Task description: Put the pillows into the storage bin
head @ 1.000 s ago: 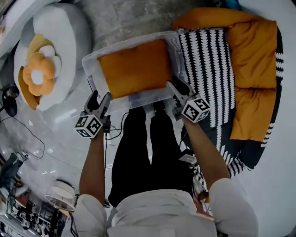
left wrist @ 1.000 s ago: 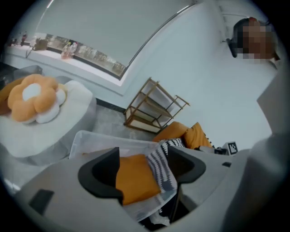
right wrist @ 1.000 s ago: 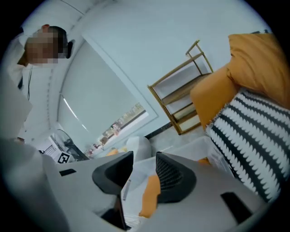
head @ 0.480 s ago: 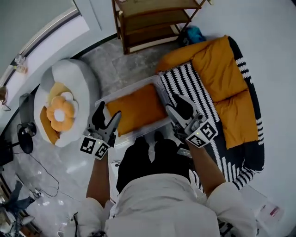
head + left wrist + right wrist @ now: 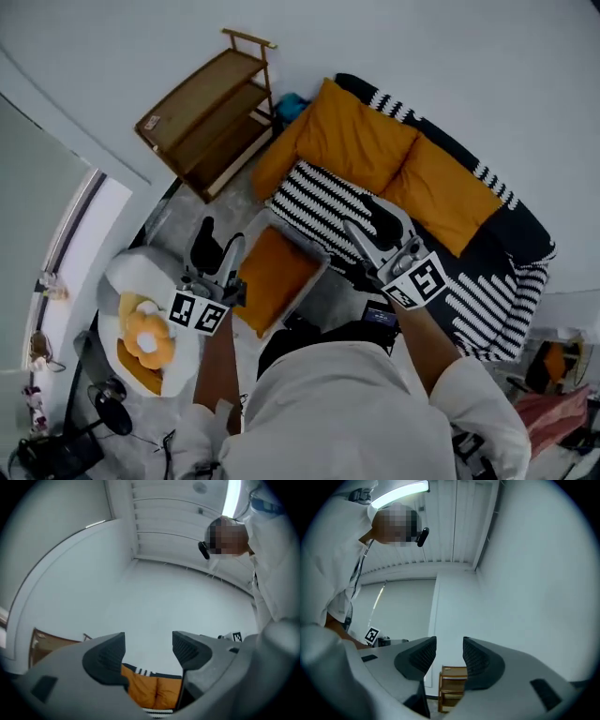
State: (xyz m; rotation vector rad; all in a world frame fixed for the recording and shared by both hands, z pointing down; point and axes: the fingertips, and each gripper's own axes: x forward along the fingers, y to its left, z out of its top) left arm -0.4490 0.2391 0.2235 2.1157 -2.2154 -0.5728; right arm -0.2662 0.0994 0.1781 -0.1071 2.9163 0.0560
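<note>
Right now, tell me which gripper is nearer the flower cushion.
Left. The left gripper is just right of the flower cushion in the head view; the right gripper is beyond the storage bin, by the striped sofa cover.

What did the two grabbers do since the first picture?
Both the left gripper and the right gripper rose away from the bin and now point level. The left jaws have just been closing a little, the right opening; nothing is between either. The orange pillow stayed in the bin.

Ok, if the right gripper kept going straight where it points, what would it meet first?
Open air, then probably the brown wooden shelf unit framed between the right gripper's open jaws; depth is unclear.
</note>
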